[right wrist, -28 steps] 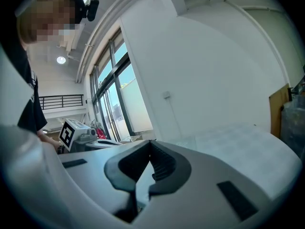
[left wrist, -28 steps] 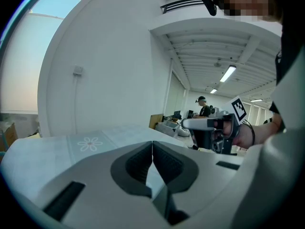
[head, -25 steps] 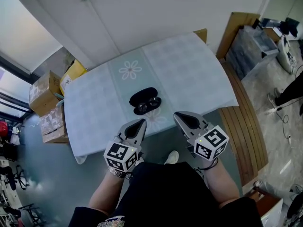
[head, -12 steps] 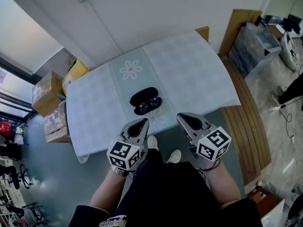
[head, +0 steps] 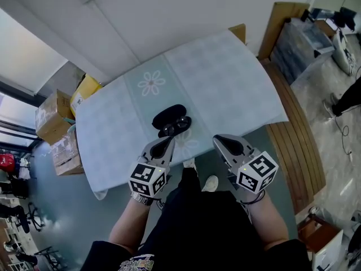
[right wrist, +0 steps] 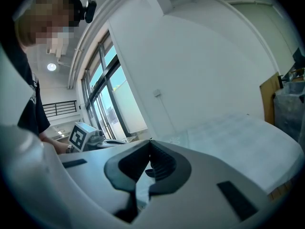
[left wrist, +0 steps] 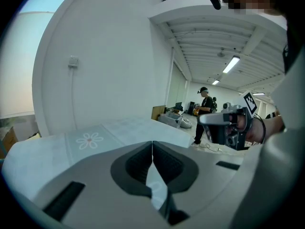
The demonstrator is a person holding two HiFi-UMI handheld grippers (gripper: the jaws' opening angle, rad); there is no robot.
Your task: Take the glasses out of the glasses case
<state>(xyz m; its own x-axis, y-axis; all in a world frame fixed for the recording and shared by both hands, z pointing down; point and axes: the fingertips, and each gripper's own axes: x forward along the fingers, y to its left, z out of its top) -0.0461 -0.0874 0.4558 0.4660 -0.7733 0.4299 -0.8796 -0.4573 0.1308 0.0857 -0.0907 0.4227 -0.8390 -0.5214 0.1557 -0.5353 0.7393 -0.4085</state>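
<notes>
We find the glasses case [head: 167, 114], black, lying near the middle of the table [head: 231, 78], which is covered by a pale checked cloth with a flower motif [head: 151, 83] just beyond the case. The case is open, and the dark glasses [head: 177, 126] show in its nearer half, the two lenses facing up. The left gripper [head: 167, 142] is held over the table's near edge, its tips just short of the glasses and not touching them. In the left gripper view its jaws meet at the tips with nothing between them. The right gripper [head: 220, 141] is held at the same edge, to the right and well apart from the case. In the right gripper view its jaws are likewise brought together at the tips and empty. Each gripper is carried in one of the person's hands. Cardboard boxes [head: 53, 114] stand on the floor beside the table's left end.
</notes>
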